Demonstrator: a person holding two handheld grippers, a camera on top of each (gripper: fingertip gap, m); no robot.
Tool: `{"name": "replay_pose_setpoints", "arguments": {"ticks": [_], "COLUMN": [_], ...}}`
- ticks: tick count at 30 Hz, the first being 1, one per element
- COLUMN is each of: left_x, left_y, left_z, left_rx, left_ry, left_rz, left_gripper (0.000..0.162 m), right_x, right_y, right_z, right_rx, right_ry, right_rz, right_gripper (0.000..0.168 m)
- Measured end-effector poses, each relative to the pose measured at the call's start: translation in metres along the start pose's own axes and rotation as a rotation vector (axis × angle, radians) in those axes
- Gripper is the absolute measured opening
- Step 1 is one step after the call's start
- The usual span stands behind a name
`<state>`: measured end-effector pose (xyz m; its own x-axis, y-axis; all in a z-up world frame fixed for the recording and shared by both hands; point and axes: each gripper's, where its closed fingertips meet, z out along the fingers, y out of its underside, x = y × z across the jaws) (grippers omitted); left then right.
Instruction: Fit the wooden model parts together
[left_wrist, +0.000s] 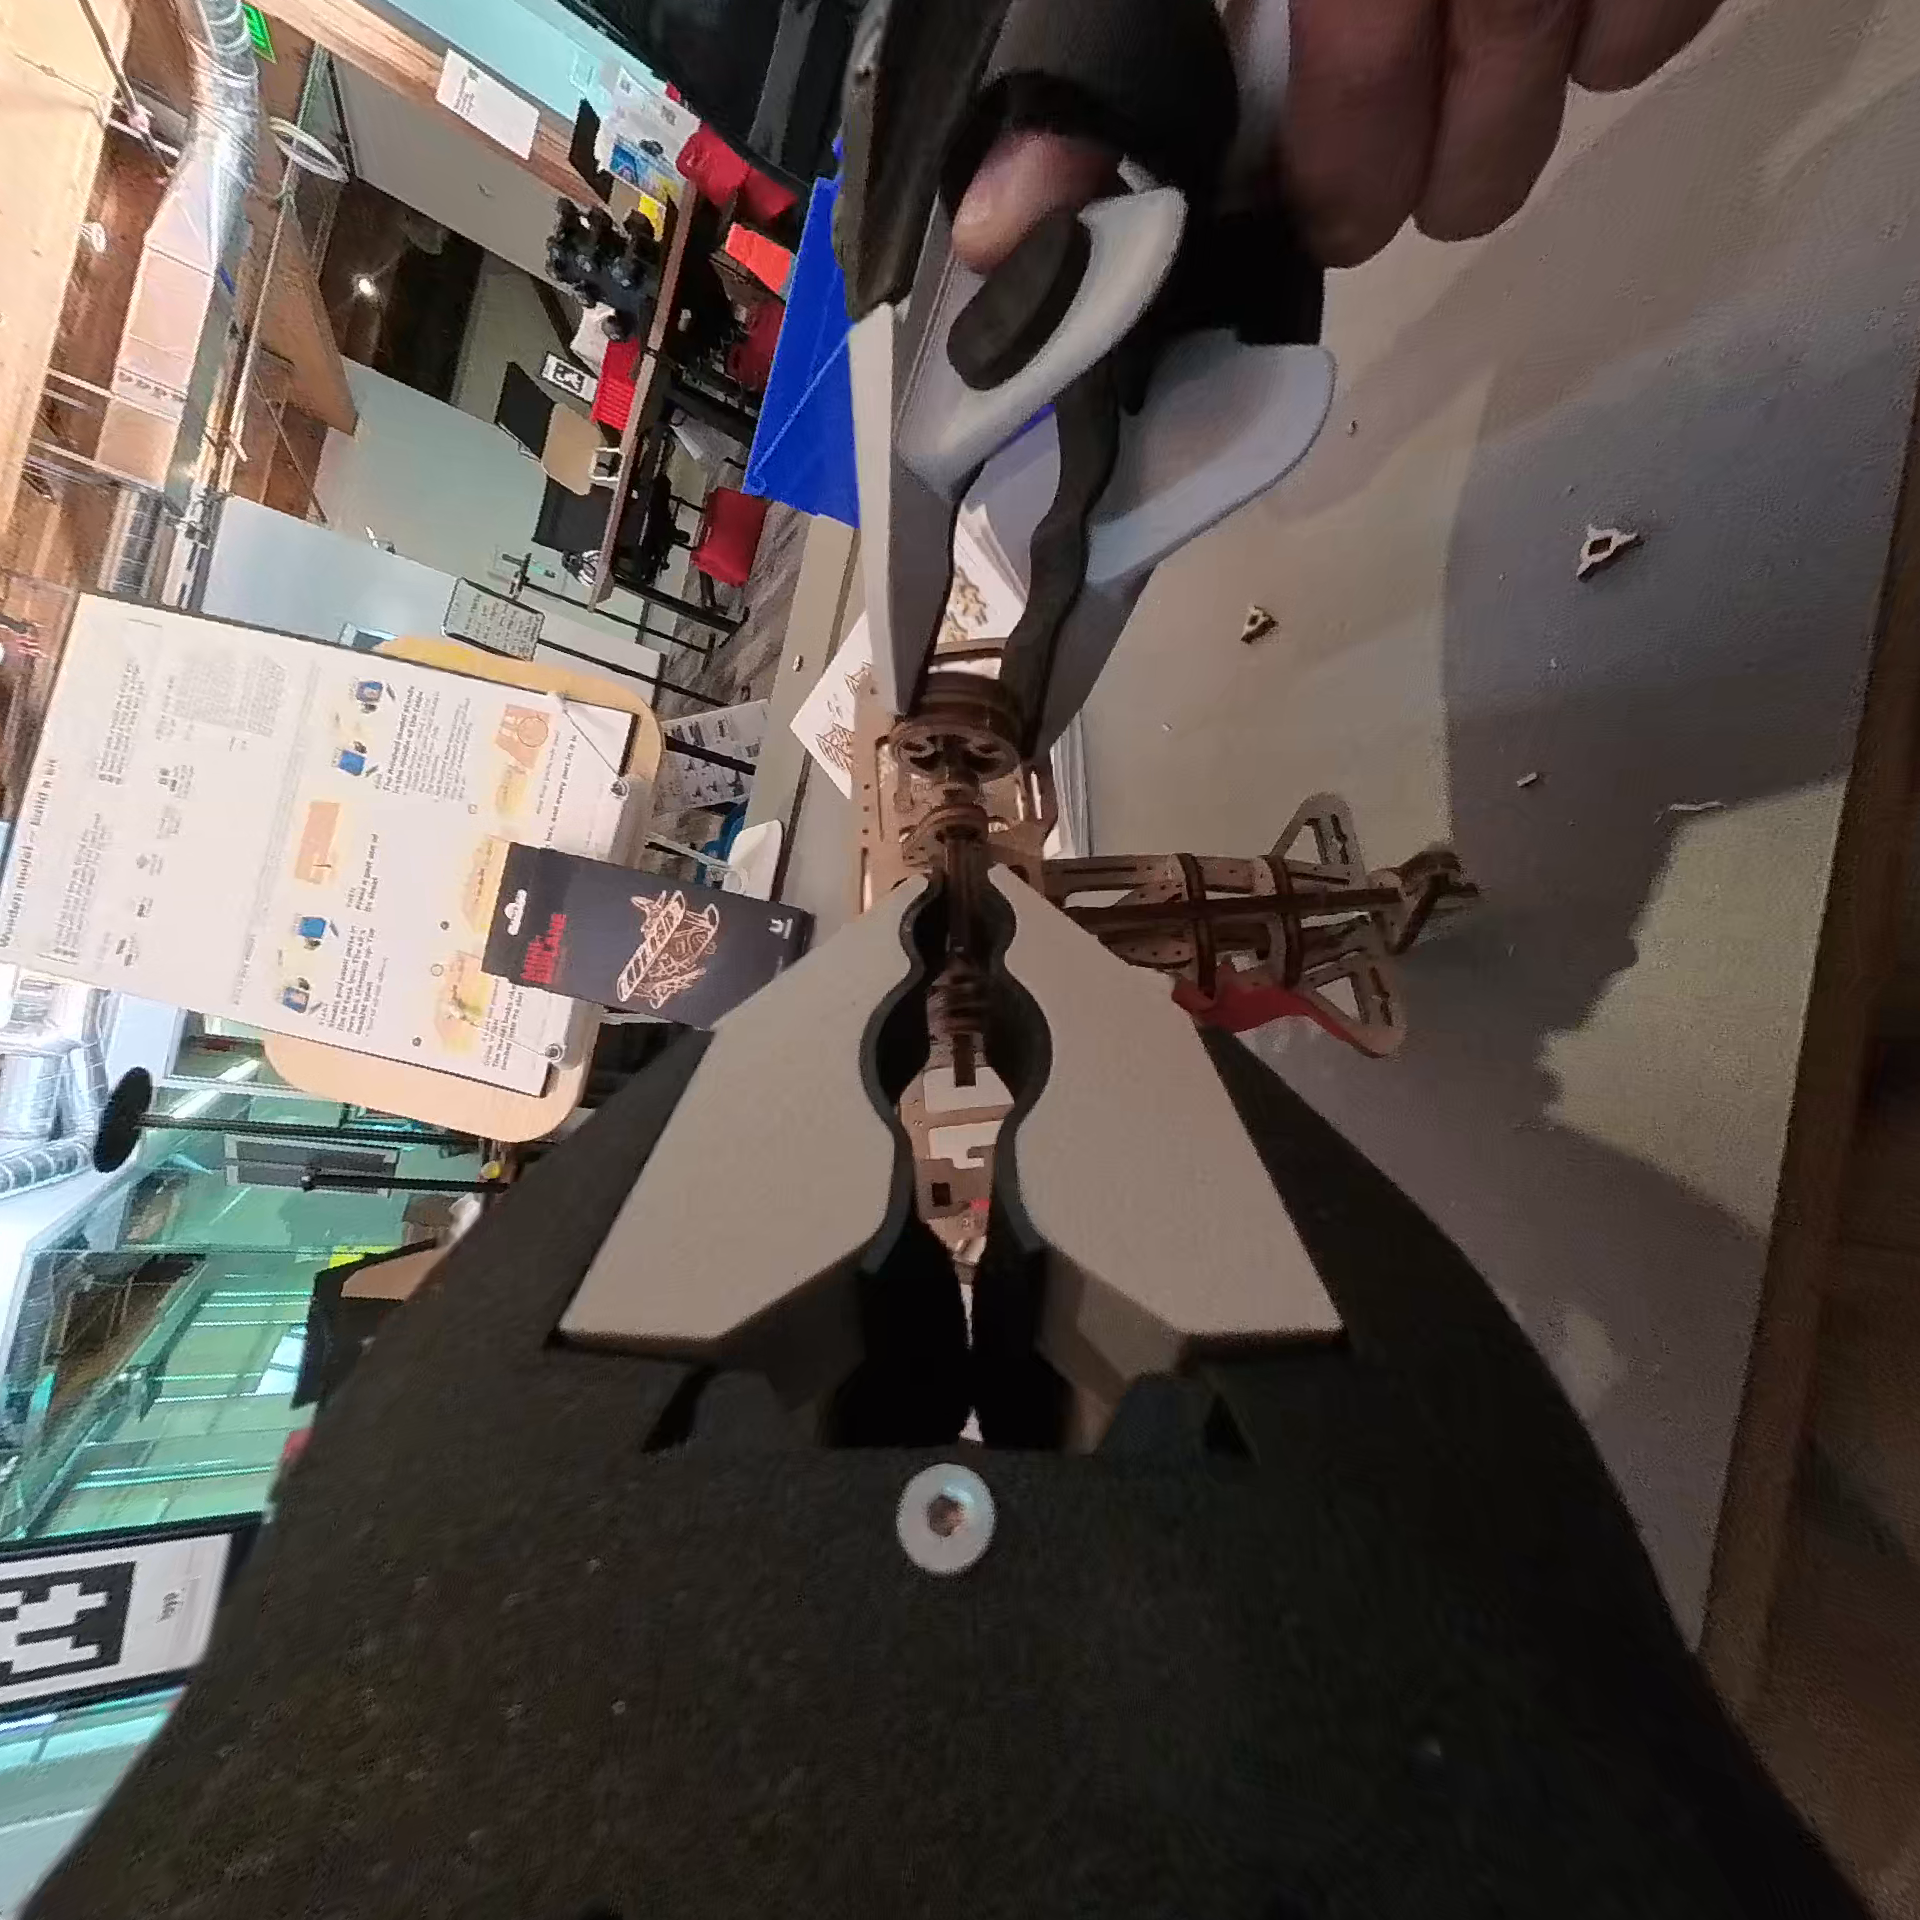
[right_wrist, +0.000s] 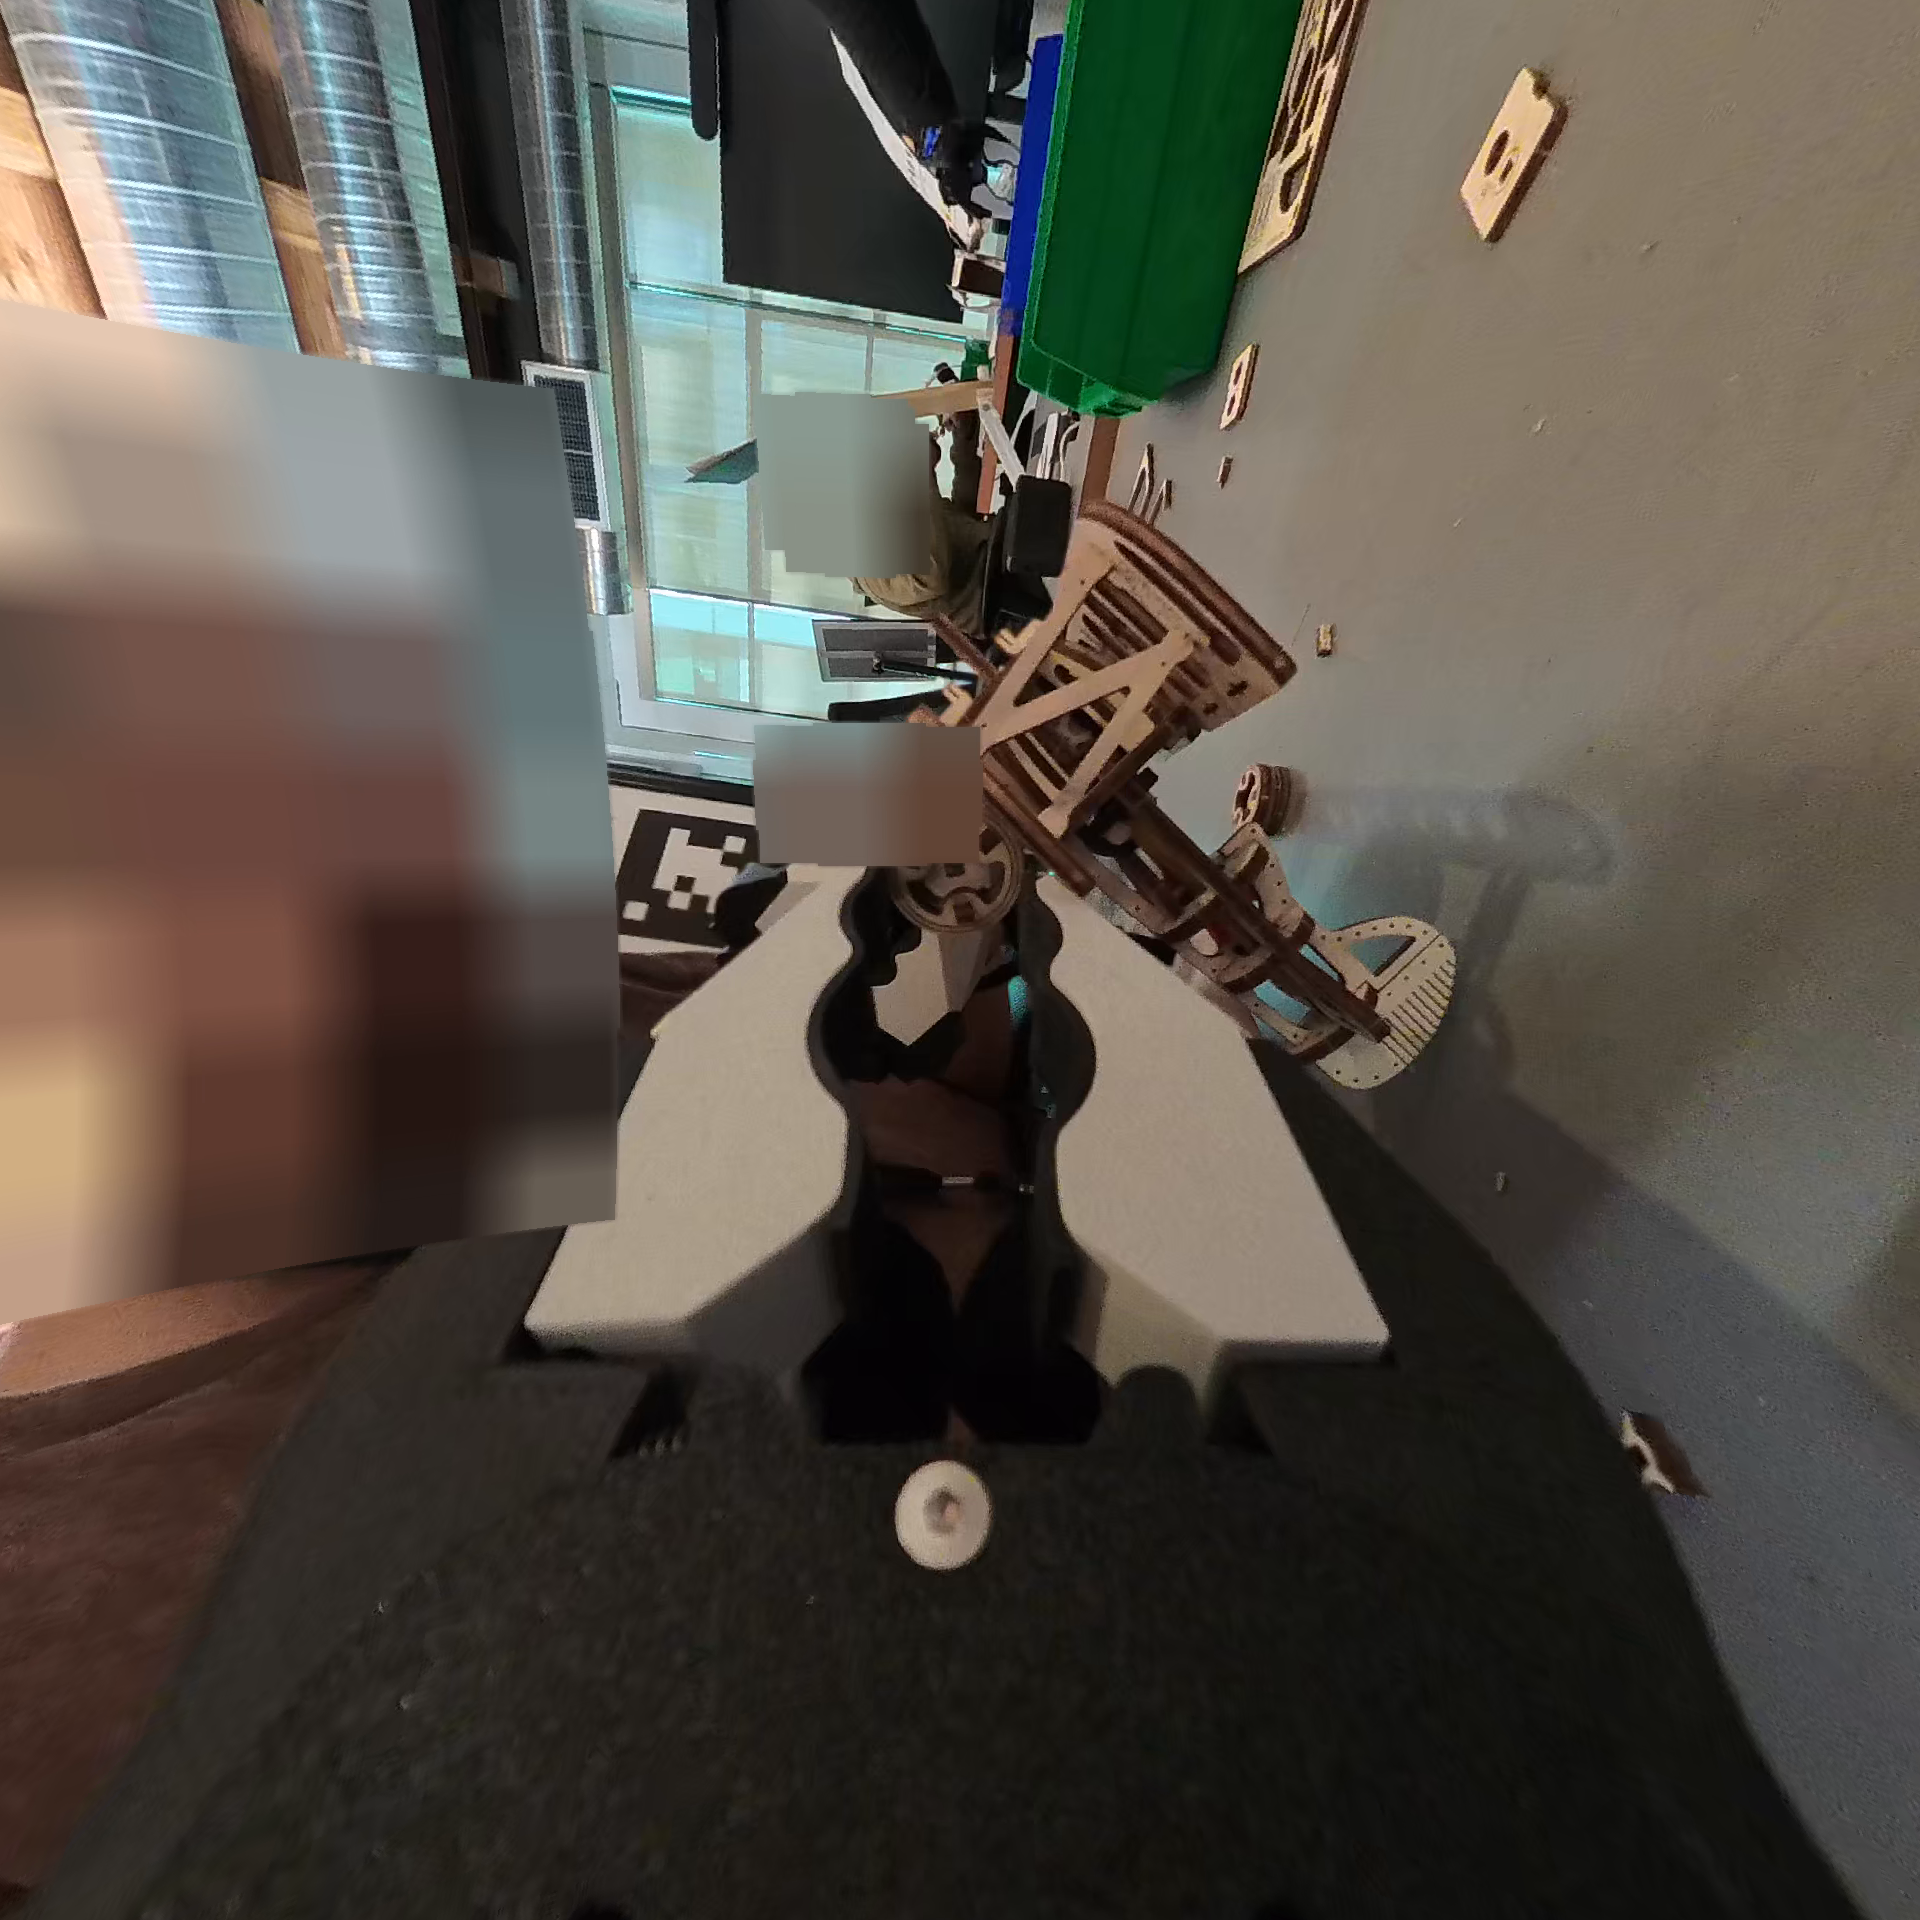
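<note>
The left gripper (left_wrist: 958, 883) is clamped on the wooden model plane (left_wrist: 1226, 914), held above the grey table (left_wrist: 1558, 727). The right gripper (right_wrist: 951, 894) pinches its small wheel (right_wrist: 956, 883) — wood offcuts (left_wrist: 1605, 549) lie scattered, a green bin (right_wrist: 1132, 197) beyond.

Right gripper (right_wrist: 951, 914) at frame centre, its grey fingers (right_wrist: 1164, 1132) closed on a small wooden wheel (right_wrist: 954, 896) at their tips. Just beyond, toward the right, the wooden model plane (right_wrist: 1132, 717) sits tilted against the grey counter (right_wrist: 1662, 727). Green bin (right_wrist: 1143, 187) at the top, loose wooden offcuts (right_wrist: 1512, 156) scattered upper right
</note>
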<state>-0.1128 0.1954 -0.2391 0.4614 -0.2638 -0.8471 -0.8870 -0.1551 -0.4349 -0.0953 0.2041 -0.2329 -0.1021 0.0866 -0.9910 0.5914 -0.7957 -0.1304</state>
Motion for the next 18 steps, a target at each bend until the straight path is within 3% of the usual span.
{"name": "replay_pose_setpoints", "arguments": {"ticks": [1,13,18], "left_x": [0.002,0.005,0.011], "left_y": [0.001,-0.01,-0.016], "left_z": [0.0,-0.004,-0.007], "left_rx": [-0.003,0.043,0.076], "left_ry": [0.004,0.034,0.074], "left_rz": [0.016,-0.033,-0.047], "left_gripper": [0.0,0.0,0.0], "right_x": [0.001,-0.006,-0.012], "right_y": [0.001,0.011,0.016], "right_z": [0.0,-0.005,-0.005], "right_rx": [-0.006,-0.112,-0.144], "right_ry": [0.013,0.112,0.071], "right_rz": [-0.013,-0.479,-0.527], "right_gripper": [0.023,0.024,0.023]}}
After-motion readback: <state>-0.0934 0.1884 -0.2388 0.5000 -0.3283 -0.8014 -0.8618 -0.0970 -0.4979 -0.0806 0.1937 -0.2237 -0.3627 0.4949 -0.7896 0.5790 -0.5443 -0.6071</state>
